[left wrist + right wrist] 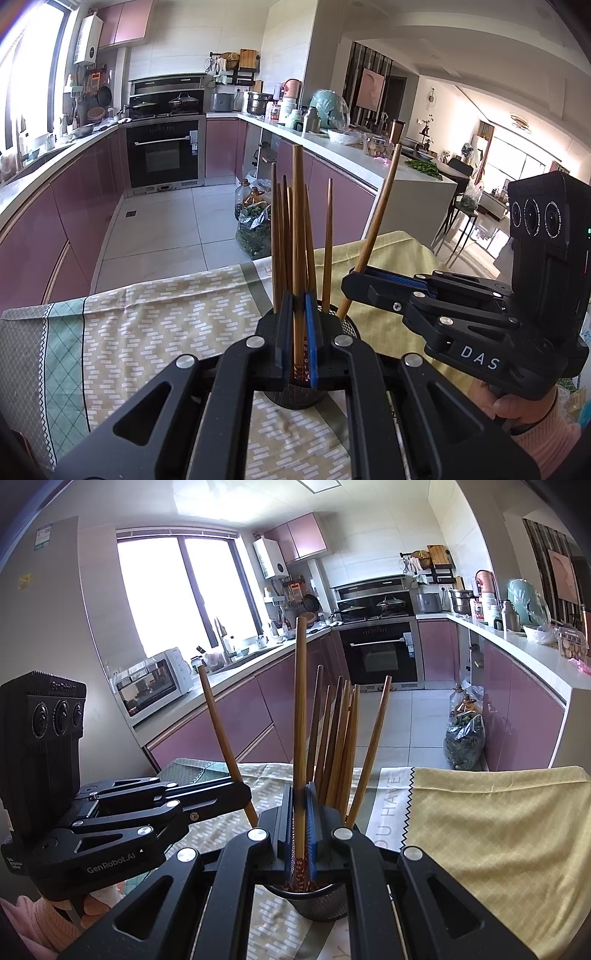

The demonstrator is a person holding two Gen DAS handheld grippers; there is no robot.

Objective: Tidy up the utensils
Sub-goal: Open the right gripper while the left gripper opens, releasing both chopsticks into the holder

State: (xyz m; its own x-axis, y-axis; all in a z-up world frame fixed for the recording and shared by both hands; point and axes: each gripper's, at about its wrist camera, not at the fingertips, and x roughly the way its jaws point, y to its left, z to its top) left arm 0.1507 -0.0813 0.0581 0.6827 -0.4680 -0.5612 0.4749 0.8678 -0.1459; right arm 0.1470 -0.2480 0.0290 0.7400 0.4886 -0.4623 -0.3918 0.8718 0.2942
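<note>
A dark mesh utensil cup (349,326) (325,904) stands on the cloth-covered table and holds several brown wooden chopsticks (280,236) (340,738) upright. My left gripper (299,306) is shut on one chopstick (297,221), upright over the cup, its patterned lower end between the pads. My right gripper (300,797) is shut on another chopstick (300,701), also over the cup. In the left wrist view the right gripper (354,282) holds its chopstick (380,221) slanted at the cup's right side. In the right wrist view the left gripper (242,794) holds its chopstick (221,734) slanted at the cup's left.
The table carries a patterned green and cream cloth (147,332) and a yellow cloth (498,830). Beyond the table edge lie the tiled kitchen floor, pink cabinets (74,206), an oven (164,155) and bags with bottles (255,218) on the floor.
</note>
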